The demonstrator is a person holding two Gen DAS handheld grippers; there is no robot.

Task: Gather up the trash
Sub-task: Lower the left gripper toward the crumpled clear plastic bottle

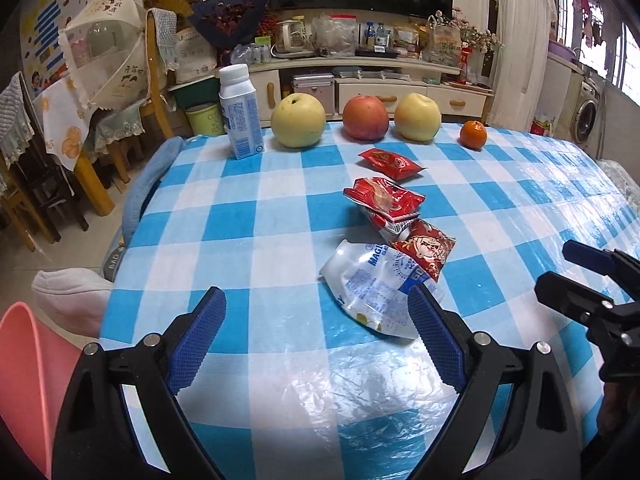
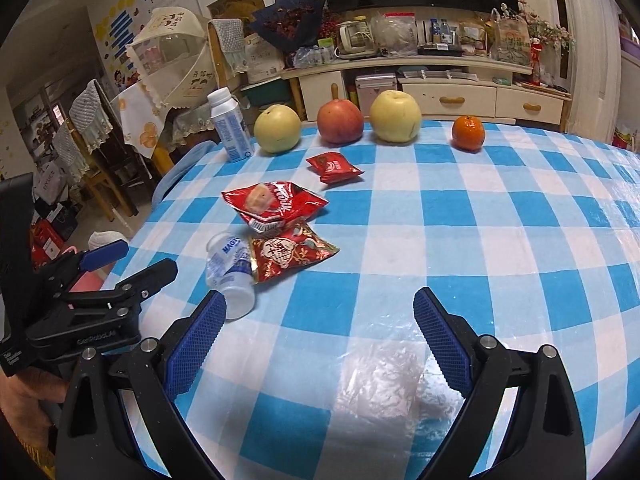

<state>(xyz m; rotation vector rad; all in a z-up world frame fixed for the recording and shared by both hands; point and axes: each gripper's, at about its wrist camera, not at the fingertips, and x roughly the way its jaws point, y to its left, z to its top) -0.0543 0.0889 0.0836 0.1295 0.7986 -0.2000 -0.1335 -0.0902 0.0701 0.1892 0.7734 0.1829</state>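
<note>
Blue-and-white checked cloth covers the table (image 1: 248, 216). Nothing appears collected yet: four pieces of trash lie mid-table, namely a small red packet (image 1: 391, 164), a crumpled red wrapper (image 1: 384, 196), a patterned red wrapper (image 1: 426, 252) and, nearest the front edge, a flattened white pouch (image 1: 372, 292). Along the far edge stand an upright white bottle (image 1: 240, 114), contents unseen, and four fruits. A pink bin (image 1: 24, 380), interior hidden, sits off the front-left corner. Left gripper (image 1: 316, 340) and right gripper (image 2: 320, 344) are both spread apart, holding nothing.
</note>
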